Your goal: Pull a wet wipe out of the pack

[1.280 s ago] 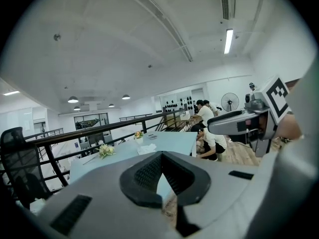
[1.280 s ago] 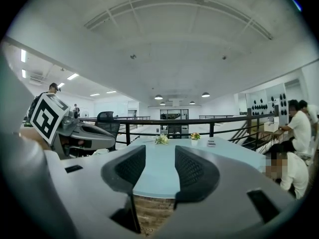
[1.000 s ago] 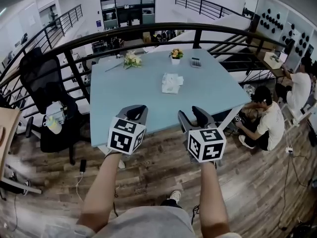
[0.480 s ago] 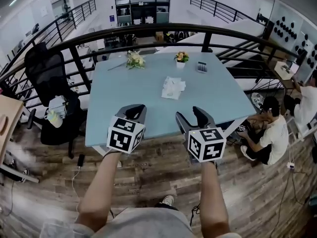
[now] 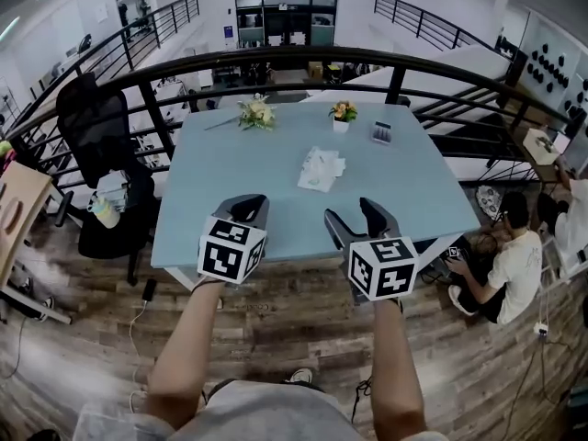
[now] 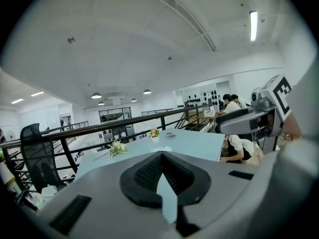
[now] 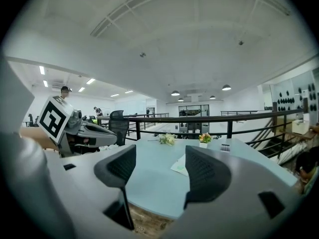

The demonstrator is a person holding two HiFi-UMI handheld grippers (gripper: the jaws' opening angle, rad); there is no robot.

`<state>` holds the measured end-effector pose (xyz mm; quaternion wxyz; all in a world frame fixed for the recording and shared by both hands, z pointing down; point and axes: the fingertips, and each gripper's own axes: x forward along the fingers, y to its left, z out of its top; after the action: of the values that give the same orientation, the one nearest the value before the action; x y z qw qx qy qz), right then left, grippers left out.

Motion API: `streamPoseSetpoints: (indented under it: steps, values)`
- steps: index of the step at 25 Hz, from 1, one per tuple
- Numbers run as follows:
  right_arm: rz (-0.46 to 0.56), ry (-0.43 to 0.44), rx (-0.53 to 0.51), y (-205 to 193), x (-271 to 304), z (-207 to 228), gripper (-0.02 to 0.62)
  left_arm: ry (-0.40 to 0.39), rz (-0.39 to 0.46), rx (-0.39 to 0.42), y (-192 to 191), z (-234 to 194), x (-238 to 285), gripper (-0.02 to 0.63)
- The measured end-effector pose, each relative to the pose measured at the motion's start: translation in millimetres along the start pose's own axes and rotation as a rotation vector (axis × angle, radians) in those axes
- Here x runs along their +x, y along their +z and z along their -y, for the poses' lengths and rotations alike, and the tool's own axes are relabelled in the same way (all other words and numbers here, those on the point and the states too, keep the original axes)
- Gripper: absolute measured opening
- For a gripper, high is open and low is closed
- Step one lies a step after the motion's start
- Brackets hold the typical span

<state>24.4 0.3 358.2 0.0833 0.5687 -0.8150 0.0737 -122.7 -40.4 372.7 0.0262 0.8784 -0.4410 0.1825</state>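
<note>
The wet wipe pack [image 5: 321, 169] lies flat, white and crumpled, near the middle of the light blue table [image 5: 230, 186]; in the right gripper view the pack [image 7: 180, 165] shows between the jaws but far beyond them. Both grippers hang short of the table's near edge, apart from the pack. My left gripper [image 5: 246, 209] is shut with nothing in it; its jaws meet at the tip in the left gripper view [image 6: 160, 158]. My right gripper [image 5: 356, 217] is open, its jaws have just been opening, and nothing is between them [image 7: 160, 169].
Two small flower pots [image 5: 256, 111] [image 5: 344, 111] and a calculator [image 5: 381, 132] stand at the table's far side. A black railing [image 5: 276, 58] curves behind it. A black office chair [image 5: 92, 127] stands at the left. A person [image 5: 510, 260] sits on the wooden floor at the right.
Both grippers and the view have come closer to the table's near edge. The right gripper's jaws stand wider apart than before. The left gripper's jaws look the same.
</note>
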Motion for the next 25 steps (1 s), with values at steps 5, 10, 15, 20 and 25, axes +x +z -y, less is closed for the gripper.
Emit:
streamPoseSetpoints:
  steps: [5, 10, 15, 20, 25]
  values:
    - [0.003, 0.028, -0.003, 0, 4, 13, 0.298, 0.039, -0.007, 0.003, 4, 1, 7, -0.008]
    - [0.007, 0.053, -0.003, -1, 8, 22, 0.298, 0.066, -0.015, 0.000, 5, 4, 12, -0.008]
    - [0.005, 0.080, -0.002, -3, 13, 23, 0.298, 0.095, -0.020, -0.009, 3, 3, 11, -0.008]
    - [0.009, 0.105, -0.003, -3, 23, 20, 0.298, 0.121, -0.022, -0.014, 2, -4, 11, -0.008]
    - [0.011, 0.125, -0.007, -5, 31, 22, 0.298, 0.151, -0.029, -0.033, -4, -14, 13, -0.008]
